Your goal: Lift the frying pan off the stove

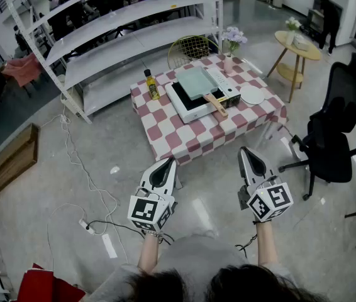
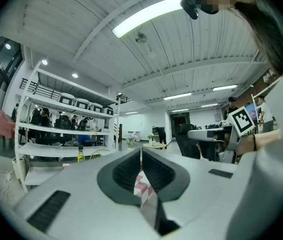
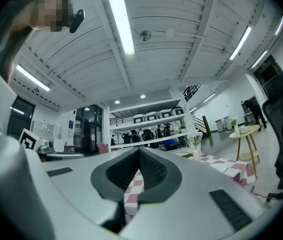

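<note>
Standing behind everything, a rack point(image 1: 115, 36) of long shelves backs a table point(image 1: 165, 137) in red-and-white checked cloth; a black chair point(image 1: 332, 143) sits off to the right; on the table's far half lies a flat white stove point(image 1: 179, 109); the pan point(image 1: 197, 82), square and pale green, rests on top of it. Well short of the table hang the left gripper point(image 1: 167, 162) and right gripper point(image 1: 246, 151); each has its jaws pressed together with nothing between them, only checked cloth showing beyond. A plate point(image 1: 251, 95) lies just beside the stove on the right; a bottle point(image 1: 151, 85) stands near its left; the pan's wooden handle point(image 1: 216, 106) juts toward the near right. The pan looks rigid and probably moderately heavy, its weight set away from the handle; the handle seems the place to take it, close to the pan body; wood should give the pads bite; a hold at the far end would likely let the pan droop or twist.
</note>
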Demonstrator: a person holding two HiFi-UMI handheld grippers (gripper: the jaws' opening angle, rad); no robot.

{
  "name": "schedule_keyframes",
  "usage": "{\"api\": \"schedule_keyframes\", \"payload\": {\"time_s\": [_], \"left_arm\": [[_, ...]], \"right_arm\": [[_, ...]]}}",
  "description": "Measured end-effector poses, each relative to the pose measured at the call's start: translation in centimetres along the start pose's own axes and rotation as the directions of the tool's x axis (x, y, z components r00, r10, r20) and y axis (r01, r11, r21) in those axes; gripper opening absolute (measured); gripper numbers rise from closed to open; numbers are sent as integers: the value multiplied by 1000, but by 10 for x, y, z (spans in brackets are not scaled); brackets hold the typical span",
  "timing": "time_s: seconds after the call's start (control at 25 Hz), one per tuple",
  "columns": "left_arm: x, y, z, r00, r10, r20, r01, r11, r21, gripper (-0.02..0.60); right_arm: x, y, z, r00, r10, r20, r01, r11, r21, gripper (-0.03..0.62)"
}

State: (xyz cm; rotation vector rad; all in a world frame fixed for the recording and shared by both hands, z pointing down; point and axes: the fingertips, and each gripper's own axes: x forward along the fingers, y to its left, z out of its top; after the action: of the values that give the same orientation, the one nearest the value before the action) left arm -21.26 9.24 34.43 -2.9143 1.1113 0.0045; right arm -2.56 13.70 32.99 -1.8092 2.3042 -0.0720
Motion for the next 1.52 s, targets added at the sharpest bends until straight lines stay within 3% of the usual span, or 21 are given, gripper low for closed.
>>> {"api": "schedule_keyframes", "payload": {"time_s": [0.8,1.2,1.52], "left_arm": [[-2,-31,-6,999,27,-32,-28,999,-35,34],[13,-9,-16,998,43,-55,-46,997,-55,34],[68,17,-21,999,-14,-46,10,996,-88,34]], "right_arm": [[-13,-14,4,999,42,0,-42,998,38,21],[13,-24,-8,999,50,-14,-49,997,66,21],[60,-52,-10,1000,20,-21,-19,999,47,21]]}}
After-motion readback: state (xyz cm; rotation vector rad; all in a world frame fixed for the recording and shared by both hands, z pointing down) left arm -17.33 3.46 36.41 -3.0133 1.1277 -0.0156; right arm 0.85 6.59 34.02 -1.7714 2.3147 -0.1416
